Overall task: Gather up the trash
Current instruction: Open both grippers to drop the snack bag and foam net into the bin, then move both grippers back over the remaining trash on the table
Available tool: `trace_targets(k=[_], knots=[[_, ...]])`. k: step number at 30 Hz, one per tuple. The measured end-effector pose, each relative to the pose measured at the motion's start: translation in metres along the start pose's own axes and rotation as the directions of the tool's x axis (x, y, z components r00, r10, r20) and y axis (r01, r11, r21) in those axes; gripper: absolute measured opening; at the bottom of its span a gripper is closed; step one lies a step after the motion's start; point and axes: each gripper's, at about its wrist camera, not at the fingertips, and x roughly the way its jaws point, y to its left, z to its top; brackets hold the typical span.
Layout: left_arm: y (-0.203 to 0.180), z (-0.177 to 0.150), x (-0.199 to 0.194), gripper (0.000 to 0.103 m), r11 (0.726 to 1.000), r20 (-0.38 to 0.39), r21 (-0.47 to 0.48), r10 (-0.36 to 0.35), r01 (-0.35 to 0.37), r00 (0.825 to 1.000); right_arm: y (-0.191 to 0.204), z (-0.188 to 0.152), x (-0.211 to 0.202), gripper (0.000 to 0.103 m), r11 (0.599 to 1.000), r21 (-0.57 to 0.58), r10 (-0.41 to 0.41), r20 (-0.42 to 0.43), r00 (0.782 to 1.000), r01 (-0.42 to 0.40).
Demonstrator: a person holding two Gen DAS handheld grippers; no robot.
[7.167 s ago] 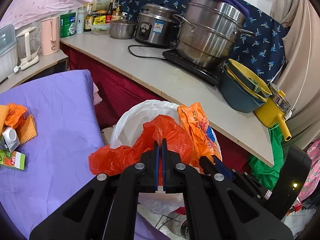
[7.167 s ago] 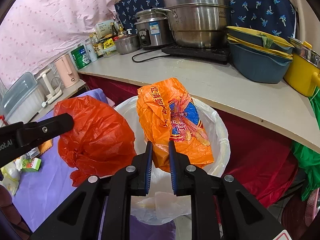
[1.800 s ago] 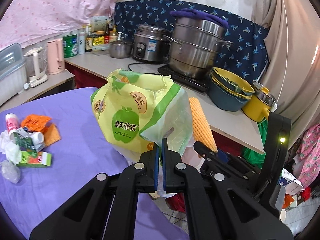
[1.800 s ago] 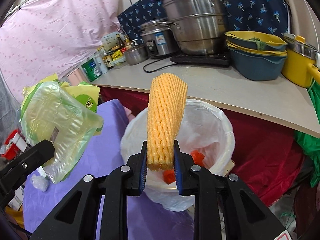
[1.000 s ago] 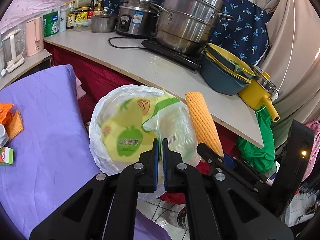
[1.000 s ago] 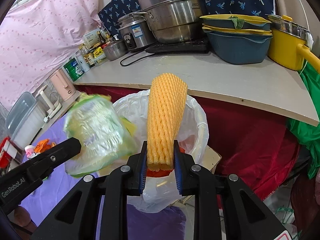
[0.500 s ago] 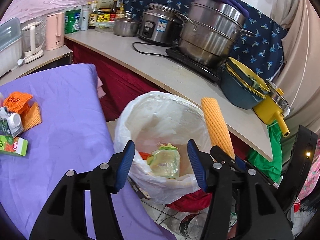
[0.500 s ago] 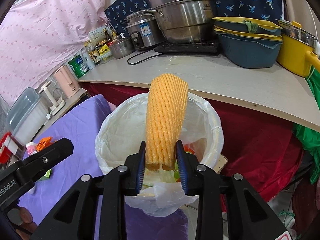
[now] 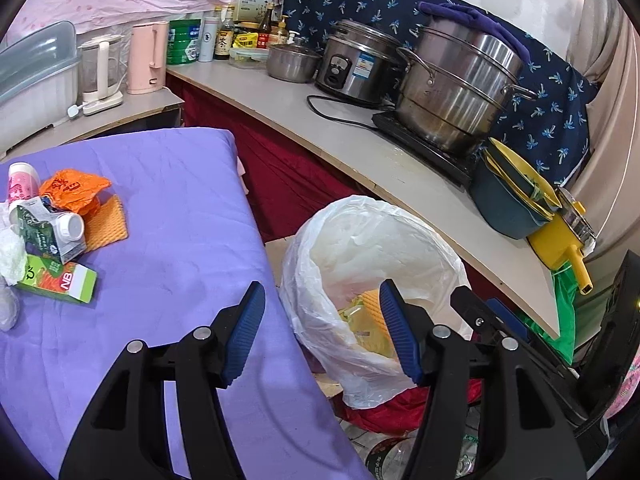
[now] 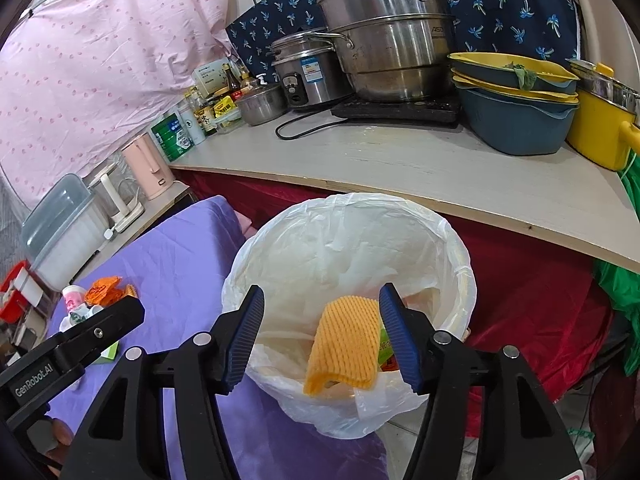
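A bin lined with a white plastic bag [image 9: 372, 240] stands beside the purple-covered table [image 9: 168, 216]; it also shows in the right wrist view [image 10: 348, 224]. An orange foam net sleeve [image 10: 344, 348] lies loose in the bin mouth, over a yellow-green bag [image 9: 356, 312]. My right gripper [image 10: 322, 338] is open, just above the bin. My left gripper [image 9: 322, 336] is open and empty over the table edge beside the bin. More trash lies at the table's left: a green carton [image 9: 60, 280], a crushed carton [image 9: 48, 232], an orange bag [image 9: 76, 188] and a pink bottle [image 9: 22, 182].
A counter [image 9: 360, 152] behind the bin carries a steel steamer pot [image 9: 456, 92], a rice cooker [image 9: 356, 68], stacked basins [image 9: 512, 196], a yellow pot [image 9: 564, 240], bottles and a pink kettle [image 9: 146, 58]. A red cloth hangs under it. A green bag [image 10: 624, 292] hangs at the right.
My right gripper has opened and the orange foam sleeve has dropped into the bin. My left gripper has opened wider and drawn back toward the table.
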Motion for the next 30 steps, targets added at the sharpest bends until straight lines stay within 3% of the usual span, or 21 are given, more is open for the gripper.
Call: trace_targets(k=[7, 18, 25, 30], knots=[[0.016, 0.0, -0.019, 0.068, 0.998, 0.037, -0.023, 0.059, -0.058, 0.998, 0.017, -0.002, -0.012, 0.065, 1.0, -0.019, 0.013, 0.012, 1.0, -0.012], [0.066, -0.008, -0.056, 0.074, 0.981, 0.068, -0.095, 0.178, -0.171, 0.982, 0.062, -0.012, -0.025, 0.067, 0.995, -0.083, 0.054, 0.011, 0.998, -0.053], [0.111, -0.017, -0.083, 0.08, 0.948, 0.081, -0.145, 0.298, -0.284, 0.951, 0.091, -0.023, -0.033, 0.072, 0.99, -0.112, 0.084, 0.004, 0.996, -0.084], [0.15, -0.025, -0.098, 0.081, 0.905, 0.071, -0.197, 0.396, -0.377, 0.915, 0.115, -0.032, -0.033, 0.072, 0.985, -0.134, 0.109, -0.014, 0.994, -0.11]])
